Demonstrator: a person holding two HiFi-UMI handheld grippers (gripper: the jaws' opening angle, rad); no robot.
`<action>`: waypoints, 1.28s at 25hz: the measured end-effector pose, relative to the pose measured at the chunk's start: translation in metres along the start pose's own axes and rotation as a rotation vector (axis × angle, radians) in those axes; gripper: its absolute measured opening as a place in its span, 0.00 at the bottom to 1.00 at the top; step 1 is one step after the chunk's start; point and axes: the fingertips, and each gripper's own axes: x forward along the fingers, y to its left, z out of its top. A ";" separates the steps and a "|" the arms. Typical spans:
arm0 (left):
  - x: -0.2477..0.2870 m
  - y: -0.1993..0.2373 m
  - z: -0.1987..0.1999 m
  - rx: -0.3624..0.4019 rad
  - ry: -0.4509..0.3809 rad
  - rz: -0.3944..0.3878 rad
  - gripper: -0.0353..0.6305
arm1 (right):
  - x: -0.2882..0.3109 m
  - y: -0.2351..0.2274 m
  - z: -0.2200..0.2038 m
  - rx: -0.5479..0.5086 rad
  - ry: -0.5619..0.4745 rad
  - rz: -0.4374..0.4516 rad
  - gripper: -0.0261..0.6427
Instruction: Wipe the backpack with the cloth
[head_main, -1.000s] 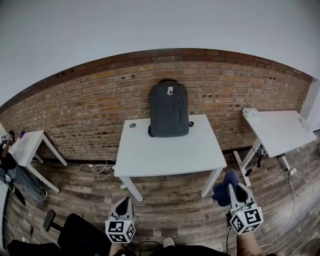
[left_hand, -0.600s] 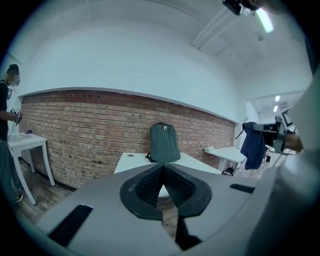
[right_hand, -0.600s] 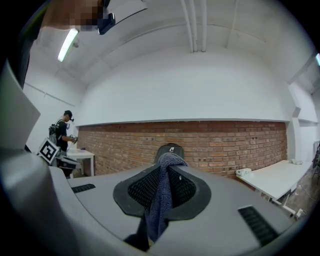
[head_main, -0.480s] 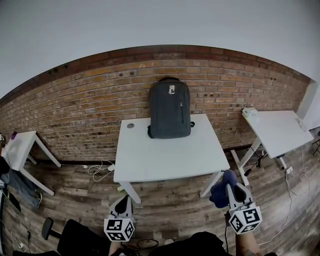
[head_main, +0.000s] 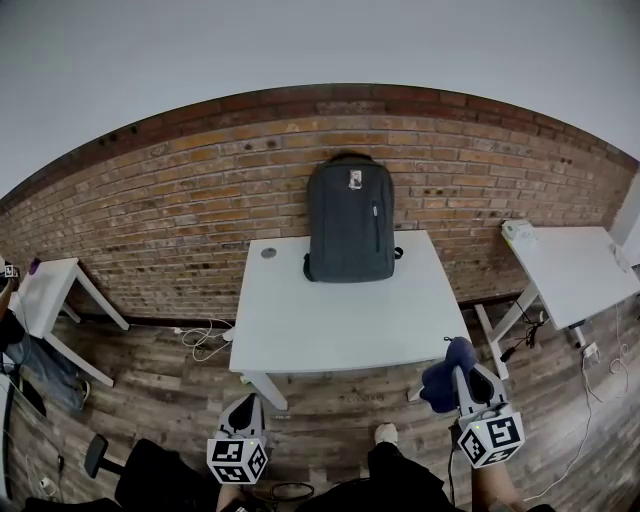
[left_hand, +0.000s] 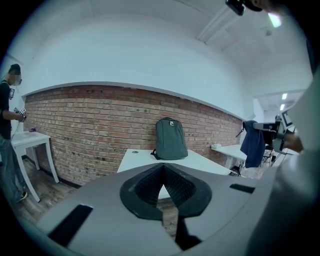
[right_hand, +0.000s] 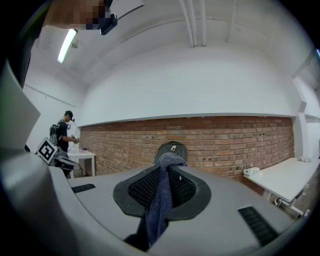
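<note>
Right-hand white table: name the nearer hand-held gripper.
Right. Right hand-held gripper, holding the cloth, is off that table's left end; left hand-held gripper is farther left.

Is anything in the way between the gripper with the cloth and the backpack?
Nothing visible is. The right gripper holds the cloth short of the white table, and the backpack stands at its far edge against the brick wall. The tabletop between them is bare.
</note>
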 end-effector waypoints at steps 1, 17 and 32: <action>0.007 0.000 0.001 0.000 0.001 0.009 0.05 | 0.009 -0.004 0.000 0.000 -0.004 0.009 0.09; 0.147 -0.036 0.063 0.031 -0.012 0.028 0.05 | 0.147 -0.095 0.007 0.025 -0.057 0.097 0.09; 0.248 -0.079 0.101 0.030 0.007 0.080 0.05 | 0.237 -0.182 0.002 0.063 -0.043 0.187 0.09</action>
